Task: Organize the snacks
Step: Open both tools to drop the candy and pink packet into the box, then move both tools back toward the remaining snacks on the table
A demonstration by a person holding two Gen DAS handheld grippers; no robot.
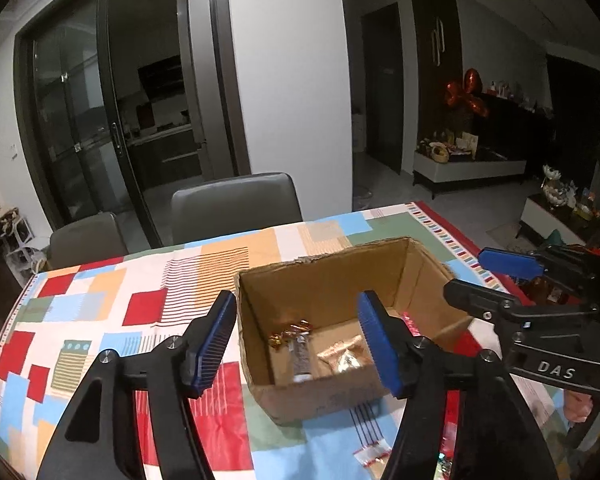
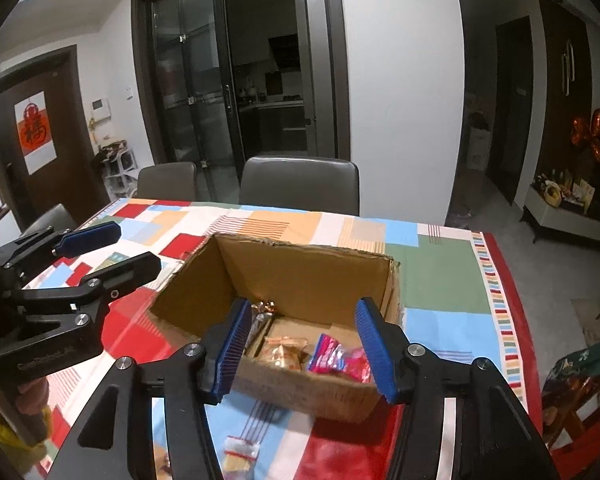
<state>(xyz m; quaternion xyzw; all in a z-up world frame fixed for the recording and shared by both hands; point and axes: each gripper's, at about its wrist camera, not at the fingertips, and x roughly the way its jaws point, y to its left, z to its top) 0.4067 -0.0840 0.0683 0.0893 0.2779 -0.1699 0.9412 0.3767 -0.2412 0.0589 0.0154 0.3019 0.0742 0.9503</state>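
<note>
An open cardboard box [image 1: 320,276] [image 2: 300,264] stands on the patchwork tablecloth. Inside lie a gold-wrapped candy [image 1: 290,330] [image 2: 265,307], a silver bar [image 1: 301,356], a tan snack pack [image 1: 344,356] [image 2: 282,354] and a pink packet [image 2: 340,358]. My left gripper [image 1: 298,346] is open and empty over the box's near wall; it also shows in the right wrist view [image 2: 112,252]. My right gripper [image 2: 302,350] is open and empty over the near wall; it also shows in the left wrist view [image 1: 488,276]. A small red-trimmed packet [image 1: 374,454] [image 2: 240,452] lies on the cloth before the box.
The table [image 1: 100,308] [image 2: 440,280] carries a colourful cloth with a red border. Two grey chairs [image 1: 236,204] [image 2: 300,184] stand at its far side. More snacks [image 1: 548,292] lie at the table's right end. A wooden chair [image 2: 580,384] stands right of the table.
</note>
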